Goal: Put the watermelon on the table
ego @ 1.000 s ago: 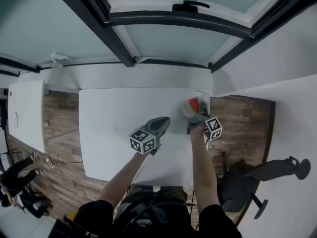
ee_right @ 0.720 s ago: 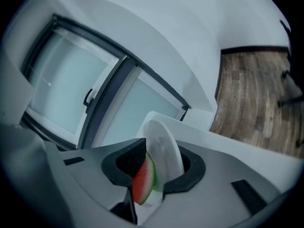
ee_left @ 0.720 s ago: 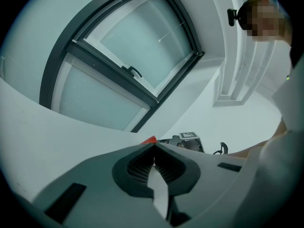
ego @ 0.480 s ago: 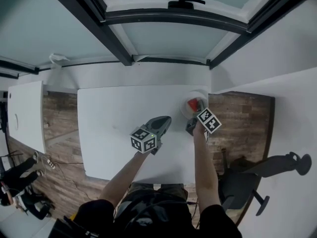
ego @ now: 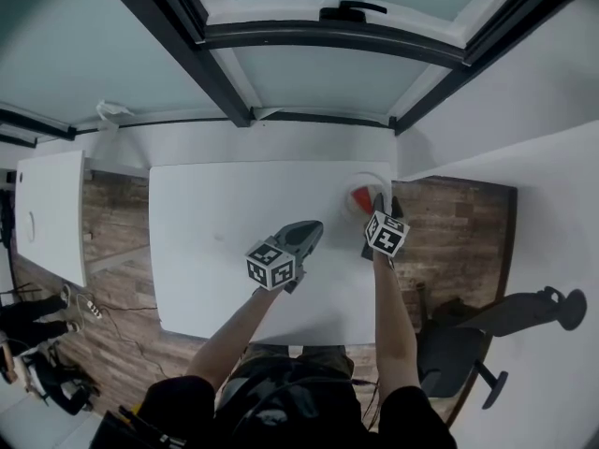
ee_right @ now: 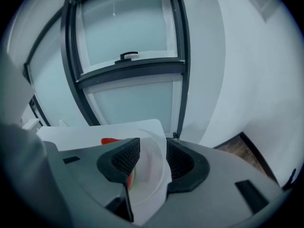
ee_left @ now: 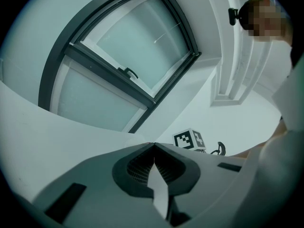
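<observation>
A red watermelon slice (ego: 360, 195) lies on a white plate (ego: 356, 178) at the back right corner of the white table (ego: 215, 213). My right gripper (ego: 379, 206) hangs over the plate's near side, its jaws opening. In the right gripper view the plate (ee_right: 153, 171) shows between and below the spread jaws of the right gripper (ee_right: 152, 148), and the slice (ee_right: 110, 140) peeks past the left jaw; nothing is pinched. My left gripper (ego: 313, 229) rests mid-table. The left gripper view shows the left gripper (ee_left: 153, 144) shut and holding nothing.
The table ends just right of the plate, above wood floor (ego: 459, 223). A frosted window wall (ego: 309, 73) stands behind it. An office chair (ego: 468, 349) sits at the lower right, and a second white table (ego: 47, 213) stands at the left.
My right gripper has rolled about its own axis, so its marker cube faces differently, and its jaws have spread wider. The slice stays on the plate. The left gripper has not moved.
</observation>
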Motion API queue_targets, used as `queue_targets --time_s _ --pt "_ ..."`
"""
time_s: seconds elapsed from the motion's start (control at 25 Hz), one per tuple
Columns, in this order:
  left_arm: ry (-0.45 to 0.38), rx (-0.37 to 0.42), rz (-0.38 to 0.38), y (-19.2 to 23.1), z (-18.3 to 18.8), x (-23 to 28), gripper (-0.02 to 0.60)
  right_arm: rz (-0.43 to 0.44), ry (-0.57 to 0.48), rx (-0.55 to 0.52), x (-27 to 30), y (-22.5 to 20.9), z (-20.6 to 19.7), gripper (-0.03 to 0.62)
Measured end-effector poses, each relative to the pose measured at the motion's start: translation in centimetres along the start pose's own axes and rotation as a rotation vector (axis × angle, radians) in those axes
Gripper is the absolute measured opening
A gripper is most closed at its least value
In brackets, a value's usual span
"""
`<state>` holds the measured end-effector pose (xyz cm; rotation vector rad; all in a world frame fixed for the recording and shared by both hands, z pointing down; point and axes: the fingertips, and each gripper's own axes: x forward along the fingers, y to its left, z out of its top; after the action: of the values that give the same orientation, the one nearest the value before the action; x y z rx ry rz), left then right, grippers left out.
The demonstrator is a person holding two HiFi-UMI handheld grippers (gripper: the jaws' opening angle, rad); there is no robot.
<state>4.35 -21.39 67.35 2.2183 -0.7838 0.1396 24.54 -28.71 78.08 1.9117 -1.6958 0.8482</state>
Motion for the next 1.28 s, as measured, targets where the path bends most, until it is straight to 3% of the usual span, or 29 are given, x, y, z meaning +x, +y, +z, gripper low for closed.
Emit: queue_targets --time_s 0.16,0.32,0.48,0.6,0.76,0.96,1.08,1.28 --pt "-0.005 0.031 0.014 -0.7 0.4 -0.7 0.006 0.05 -0.042 -0.03 -3.9 1.1 1.1 0.176" --pt "0.003 0.08 0.04 -1.9 0.7 -1.6 0.006 0.062 -0.103 -0.087 -8.8 1.9 2.0 0.113" --pt "0.047 0.219 0.168 -2.7 0.5 -3.2 0.006 0.054 -0.166 -0.116 -14.3 2.2 2.8 0.046" --pt "0.058 0.299 0.219 -4.5 0.5 -4.8 0.006 0.076 -0.186 -0.129 -18.7 2.9 3.2 0.012" --pt "0.05 0.371 0.218 -8.4 0.1 -7.2 0.006 0.13 -0.186 -0.112 -25.1 3.9 2.1 0.011" --pt "0.033 0.393 0.153 -13.0 -0.9 -9.6 0.006 0.211 -0.195 -0.108 -31.3 6.2 -0.1 0.011" --pt "0.018 0.429 0.155 -14.7 -1.3 -11.4 0.006 0.235 -0.216 -0.125 -34.1 7.7 -1.2 0.011" --pt "-0.015 0.382 0.148 -17.0 -1.4 -13.2 0.006 0.306 -0.267 -0.174 -37.1 9.1 -1.0 0.011"
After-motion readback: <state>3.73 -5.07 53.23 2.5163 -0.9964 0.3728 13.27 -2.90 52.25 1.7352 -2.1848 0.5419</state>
